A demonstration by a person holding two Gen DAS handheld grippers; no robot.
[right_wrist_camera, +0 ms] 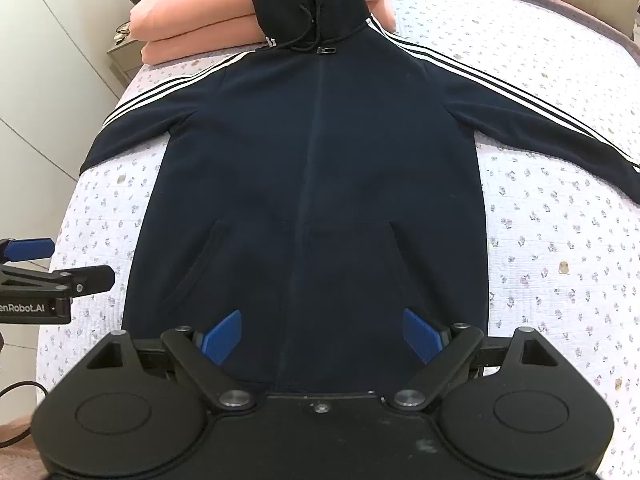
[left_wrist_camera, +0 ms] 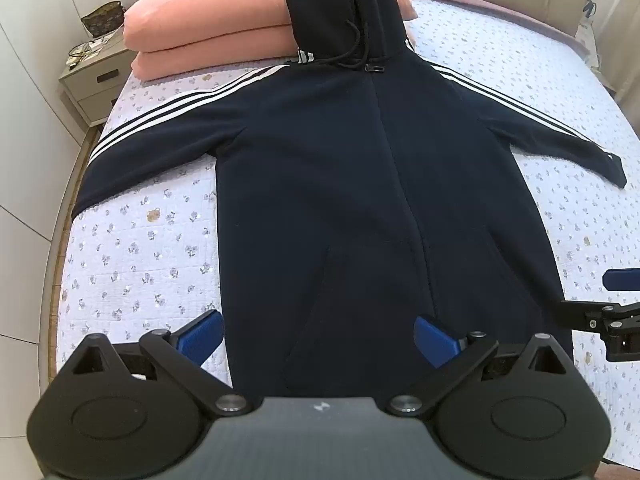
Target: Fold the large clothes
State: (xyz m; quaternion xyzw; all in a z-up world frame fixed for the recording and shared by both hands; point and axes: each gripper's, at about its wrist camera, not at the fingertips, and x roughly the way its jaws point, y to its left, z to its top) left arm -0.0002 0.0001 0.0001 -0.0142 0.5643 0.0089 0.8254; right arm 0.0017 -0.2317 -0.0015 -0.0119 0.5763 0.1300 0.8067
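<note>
A dark navy hooded jacket is laid flat, front side up and zipped, on a bed covered with a pale floral quilt. Both sleeves are spread outward, each marked with white stripes along the shoulder and arm. The hood is propped against two stacked pink pillows at the far end of the bed, well beyond both claws, and a black drawstring is seen hanging from it above the zipper pull.

The left gripper is held above the jacket's bottom hem, angled steeply downward. Its blue pads are spread fully apart and nothing is clamped between them; the left pad is seen over the quilt just outside the jacket's edge, the right pad over the dark fabric. Whether the fabric is touched cannot be told.

The right gripper is likewise held over the hem, with the zipper line running up between its fingers. Its jaws are spread wide as well, both blue pads are seen over the jacket's lower front near the pocket openings, and nothing is gripped.

Each claw is visible at the edge of the other's view, beside the jacket's lower side. A bedside cabinet with small items on top is seen far ahead and to the left of the left claw, beside the pillows.
</note>
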